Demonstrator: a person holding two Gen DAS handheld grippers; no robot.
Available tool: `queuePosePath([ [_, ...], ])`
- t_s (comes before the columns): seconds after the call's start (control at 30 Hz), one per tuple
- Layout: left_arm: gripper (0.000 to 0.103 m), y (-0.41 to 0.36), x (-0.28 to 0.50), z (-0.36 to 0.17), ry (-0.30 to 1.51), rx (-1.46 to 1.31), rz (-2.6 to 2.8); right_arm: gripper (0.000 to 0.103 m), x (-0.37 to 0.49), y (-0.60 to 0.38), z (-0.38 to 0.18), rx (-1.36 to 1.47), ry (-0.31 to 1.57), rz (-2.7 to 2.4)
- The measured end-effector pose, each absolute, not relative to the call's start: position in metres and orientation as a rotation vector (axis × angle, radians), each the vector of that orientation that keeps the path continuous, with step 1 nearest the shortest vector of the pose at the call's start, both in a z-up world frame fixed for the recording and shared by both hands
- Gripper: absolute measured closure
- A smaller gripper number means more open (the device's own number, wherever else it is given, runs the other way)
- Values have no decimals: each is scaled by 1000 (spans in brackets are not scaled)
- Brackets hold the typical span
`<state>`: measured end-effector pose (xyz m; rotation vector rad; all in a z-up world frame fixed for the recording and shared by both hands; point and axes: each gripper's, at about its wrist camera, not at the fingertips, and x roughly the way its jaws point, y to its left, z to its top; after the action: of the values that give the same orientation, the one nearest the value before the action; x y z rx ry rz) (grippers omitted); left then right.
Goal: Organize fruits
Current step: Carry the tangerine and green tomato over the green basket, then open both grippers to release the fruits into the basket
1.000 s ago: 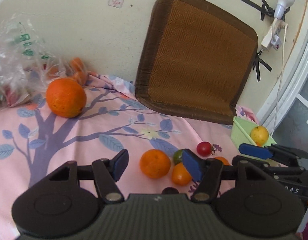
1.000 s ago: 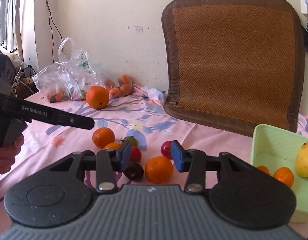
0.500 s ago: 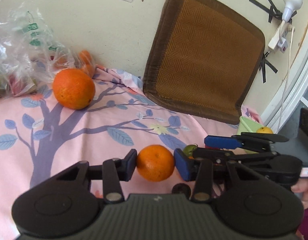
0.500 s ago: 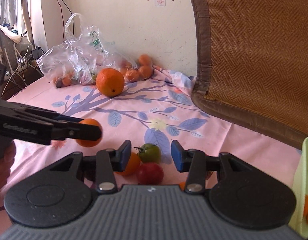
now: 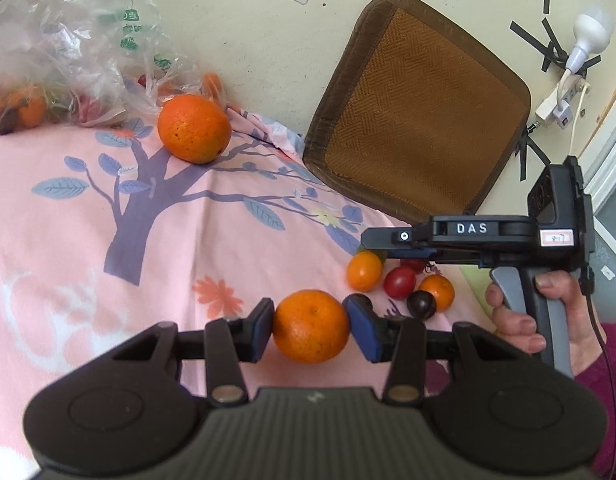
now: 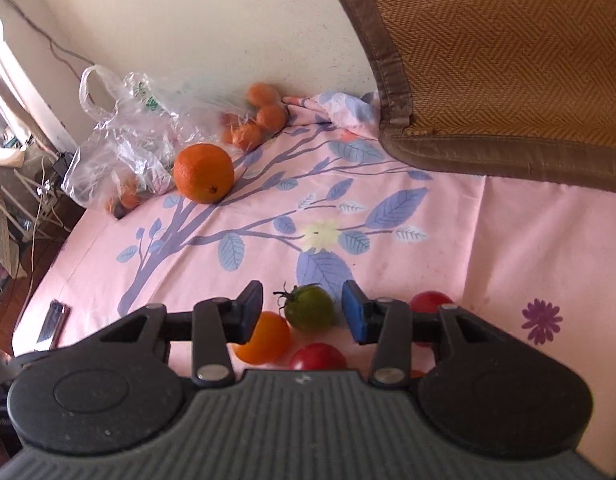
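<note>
My left tongs (image 5: 311, 327) are clamped on a mandarin (image 5: 311, 326). My right tongs (image 6: 303, 313) stand released around a green tomato (image 6: 310, 306), pads clear.

The right gripper (image 6: 302, 312) is hovering with jaws apart over a green tomato (image 6: 309, 307) lying on the pink sheet (image 6: 507, 240), with an orange tomato (image 6: 264, 338) and a red one (image 6: 317, 357) sitting beside it

round orange mandarin (image 5: 311, 326) between blue pads, small tomatoes (image 5: 399, 282) just beyond
</note>
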<state>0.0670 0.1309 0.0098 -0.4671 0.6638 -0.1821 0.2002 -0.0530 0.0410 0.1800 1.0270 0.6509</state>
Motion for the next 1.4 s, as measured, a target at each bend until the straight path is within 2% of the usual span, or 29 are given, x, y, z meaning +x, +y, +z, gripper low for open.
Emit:
queuePosePath([
  [0.1, 62, 125, 62, 14, 658, -458, -194, 63, 208, -61, 41, 261, 1056, 621],
  [0.33, 62, 114, 56, 17, 657, -446, -219, 65, 199, -47, 36, 125, 1052, 606],
  [0.4, 62, 113, 54, 17, 657, -445, -217, 76, 199, -46, 36, 103, 1037, 600],
  [0.47, 62, 113, 52, 18, 656, -444, -212, 77, 199, -47, 35, 100, 1024, 606],
  [0.77, 62, 88, 59, 38, 642, -386, -256, 76, 144, -90, 80, 144, 754, 599],
  [1.07, 62, -37, 130, 67, 651, -250, -509, 76, 70, -209, 100, 25, 476, 304],
  [1.27, 62, -129, 178, 67, 703, -196, -610, 76, 74, -264, 90, 8, 481, 167],
  [1.4, 62, -159, 194, 56, 750, -164, -610, 75, 82, -284, 75, 41, 498, 148],
])
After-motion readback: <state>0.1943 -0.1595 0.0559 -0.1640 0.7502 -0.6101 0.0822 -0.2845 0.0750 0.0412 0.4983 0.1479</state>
